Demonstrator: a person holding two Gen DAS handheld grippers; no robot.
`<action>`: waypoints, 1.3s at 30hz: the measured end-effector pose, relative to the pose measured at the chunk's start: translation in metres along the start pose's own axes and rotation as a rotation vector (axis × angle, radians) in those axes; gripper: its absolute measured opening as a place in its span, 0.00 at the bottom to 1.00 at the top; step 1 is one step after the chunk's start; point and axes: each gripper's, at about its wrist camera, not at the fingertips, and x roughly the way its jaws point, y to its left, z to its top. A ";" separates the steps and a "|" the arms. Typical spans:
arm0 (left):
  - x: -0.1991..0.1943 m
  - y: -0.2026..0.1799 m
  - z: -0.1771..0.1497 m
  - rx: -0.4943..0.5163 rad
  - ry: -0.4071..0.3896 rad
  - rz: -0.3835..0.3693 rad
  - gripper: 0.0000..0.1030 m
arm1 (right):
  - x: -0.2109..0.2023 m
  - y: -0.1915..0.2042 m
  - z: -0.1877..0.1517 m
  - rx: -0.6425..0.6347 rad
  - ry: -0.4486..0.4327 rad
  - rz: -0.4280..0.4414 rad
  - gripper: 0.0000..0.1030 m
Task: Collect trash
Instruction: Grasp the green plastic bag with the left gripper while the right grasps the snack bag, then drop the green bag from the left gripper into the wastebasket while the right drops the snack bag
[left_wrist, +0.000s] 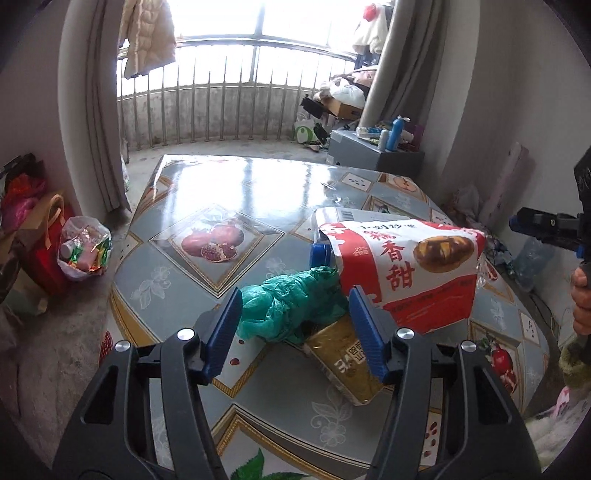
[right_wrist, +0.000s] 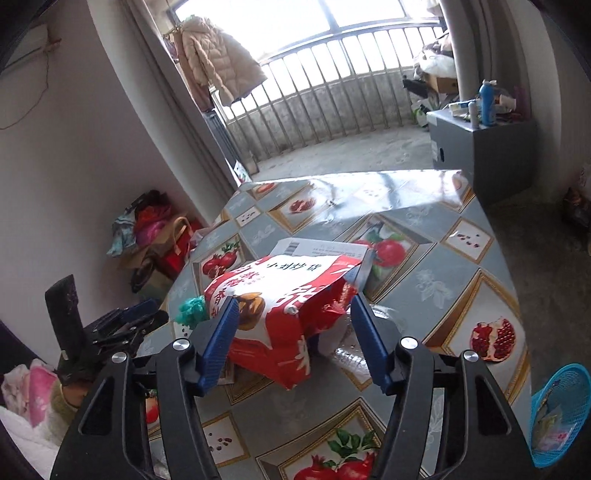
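Note:
On the fruit-patterned table (left_wrist: 207, 184) lies a heap of trash. A crumpled green plastic bag (left_wrist: 288, 302) sits between the fingers of my left gripper (left_wrist: 295, 314), whose jaws stand open close beside it. A gold box (left_wrist: 340, 362) lies under the bag, partly behind the right finger. Behind them is a red and white snack bag (left_wrist: 406, 273) with a blue bottle cap (left_wrist: 320, 254) at its edge. My right gripper (right_wrist: 293, 317) is open around that snack bag (right_wrist: 280, 321); clear crinkled plastic (right_wrist: 347, 354) shows beneath it. The green bag (right_wrist: 192, 308) peeks out on the left.
A clear bag of wrappers (left_wrist: 85, 247) stands on the floor left of the table, beside red bags (left_wrist: 48, 236). A blue mesh basket (right_wrist: 557, 413) sits at the table's right. A grey cabinet (right_wrist: 484, 147) with bottles stands near the balcony railing. A person's hand (left_wrist: 581, 295) holds the other gripper.

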 end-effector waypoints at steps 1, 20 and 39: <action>0.006 0.002 0.001 0.032 0.009 -0.008 0.55 | 0.003 0.001 0.002 0.002 0.015 0.006 0.56; 0.085 0.017 0.000 0.311 0.198 -0.159 0.55 | 0.053 -0.005 0.013 0.096 0.206 0.082 0.29; 0.074 0.013 -0.003 0.311 0.187 -0.165 0.48 | 0.048 -0.012 0.011 0.176 0.164 0.215 0.17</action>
